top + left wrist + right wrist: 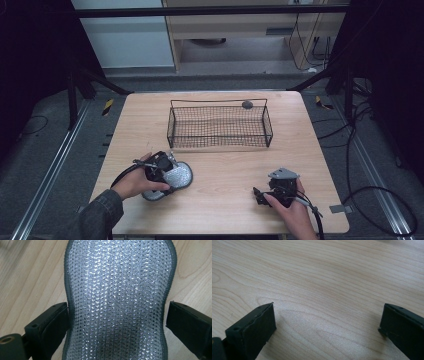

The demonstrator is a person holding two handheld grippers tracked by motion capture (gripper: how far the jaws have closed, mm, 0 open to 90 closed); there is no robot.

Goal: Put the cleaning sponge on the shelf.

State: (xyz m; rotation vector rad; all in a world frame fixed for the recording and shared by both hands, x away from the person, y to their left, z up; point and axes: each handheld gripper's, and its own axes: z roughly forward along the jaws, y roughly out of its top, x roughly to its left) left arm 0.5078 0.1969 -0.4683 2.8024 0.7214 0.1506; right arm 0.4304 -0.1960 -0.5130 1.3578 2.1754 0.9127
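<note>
Toward the lower left of the high view, the left tongs [167,167] sit over a silvery, hourglass-shaped mesh scouring pad with a grey stitched border [172,179], which lies flat on the pale wooden worktop [225,165]. A hand [135,181] in a dark sleeve grips the tool from the bottom edge of the frame. Seen along the left tongs [116,320], the pad [117,297] runs up the centre of the picture, and its narrow waist lies between the two black jaws. The jaw at lower left touches the grey border; the one at lower right stands just beside the border, so the tongs are spread around the pad rather than pinching it.

At the lower right of the high view, the right tongs [261,194] rest low over the worktop, held by the other hand [292,212], with a grey three-cornered plate on top and a black cable trailing toward the bottom edge. In their own view the right tongs [327,322] are spread wide, with wood grain [324,277] between the jaws.

Upper centre of the high view holds a black wire-mesh rectangular basket [220,146], well apart from both tools. A small dark round object [247,104] sits at its far rim.
</note>
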